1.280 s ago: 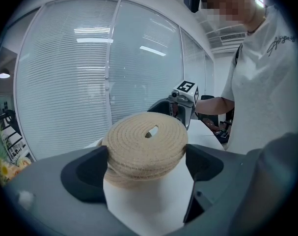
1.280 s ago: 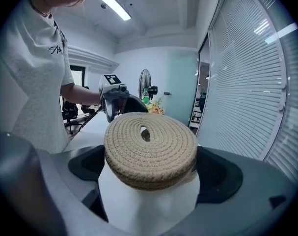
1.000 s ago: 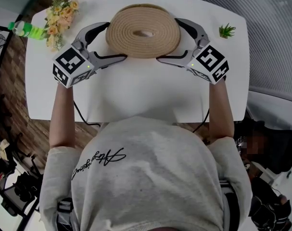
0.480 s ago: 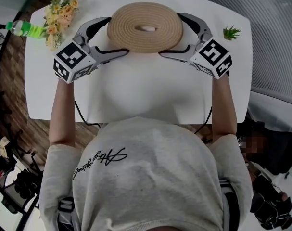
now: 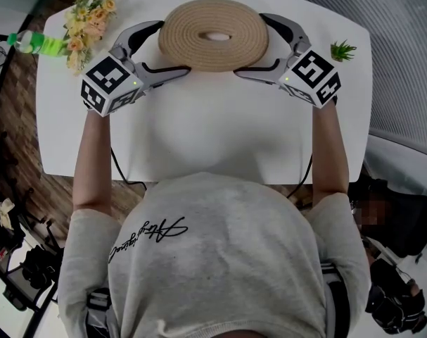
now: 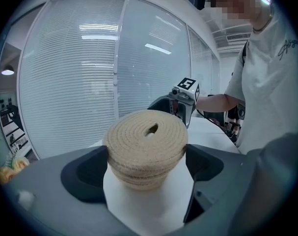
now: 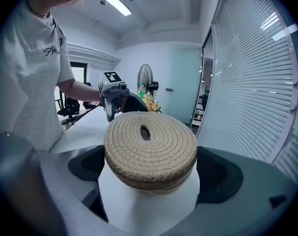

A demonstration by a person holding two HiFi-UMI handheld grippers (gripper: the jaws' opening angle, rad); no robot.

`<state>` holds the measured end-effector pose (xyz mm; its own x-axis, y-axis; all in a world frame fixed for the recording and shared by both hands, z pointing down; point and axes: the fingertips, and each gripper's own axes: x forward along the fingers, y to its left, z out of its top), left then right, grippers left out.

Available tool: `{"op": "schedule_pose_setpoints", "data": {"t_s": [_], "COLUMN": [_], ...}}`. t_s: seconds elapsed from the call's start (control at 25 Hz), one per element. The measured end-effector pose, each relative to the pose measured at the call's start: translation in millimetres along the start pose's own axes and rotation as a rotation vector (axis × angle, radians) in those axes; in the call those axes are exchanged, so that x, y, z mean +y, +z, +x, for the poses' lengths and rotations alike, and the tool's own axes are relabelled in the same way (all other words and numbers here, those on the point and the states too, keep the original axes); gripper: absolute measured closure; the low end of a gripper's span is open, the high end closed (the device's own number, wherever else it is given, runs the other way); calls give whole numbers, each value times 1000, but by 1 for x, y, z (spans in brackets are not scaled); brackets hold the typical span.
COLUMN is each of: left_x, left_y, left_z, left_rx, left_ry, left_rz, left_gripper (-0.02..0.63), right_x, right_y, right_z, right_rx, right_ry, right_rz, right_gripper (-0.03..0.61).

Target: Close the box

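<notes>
1. There are one round woven box (image 5: 199, 20), two grippers, one white table (image 5: 199, 132), one bunch of flowers (image 5: 86, 23) and one small plant (image 5: 342, 50).
2. The box stands at the table's 12 o'clock, with its lid on.
3. The left gripper (image 5: 167, 48) is at the box's 9 o'clock and the right gripper (image 5: 252, 44) at its 3 o'clock. Each has its jaws clamped on the box's sides.

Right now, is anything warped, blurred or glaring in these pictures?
Left and right gripper views: fisheye bulge, dark corners, blinds bowed, woven box sharp. Left gripper view: light streaks reflected in the glass. Head view: even light, no harsh shadows.
</notes>
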<state>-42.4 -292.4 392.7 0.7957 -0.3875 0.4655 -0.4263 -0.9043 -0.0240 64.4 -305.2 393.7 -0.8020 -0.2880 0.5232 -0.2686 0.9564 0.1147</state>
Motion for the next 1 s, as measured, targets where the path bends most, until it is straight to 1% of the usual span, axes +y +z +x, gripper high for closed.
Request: {"op": "schedule_pose_setpoints", "data": {"t_s": [0.36, 0.72, 1.0], "left_x": [10, 17, 19], "left_y": [-6, -10, -8], "left_z": [8, 11, 12], "left_rx": [24, 28, 34], "left_ry": [8, 14, 19], "left_rz": [7, -3, 8], "left_gripper": [120, 121, 120], "right_x": [-10, -16, -18], "right_y": [-10, -14, -17], "right_z": [11, 17, 20], "right_rx": [13, 15, 25], "right_ry": [5, 19, 21], "right_rz": [11, 17, 26], "right_gripper": [-8, -8, -8]}}
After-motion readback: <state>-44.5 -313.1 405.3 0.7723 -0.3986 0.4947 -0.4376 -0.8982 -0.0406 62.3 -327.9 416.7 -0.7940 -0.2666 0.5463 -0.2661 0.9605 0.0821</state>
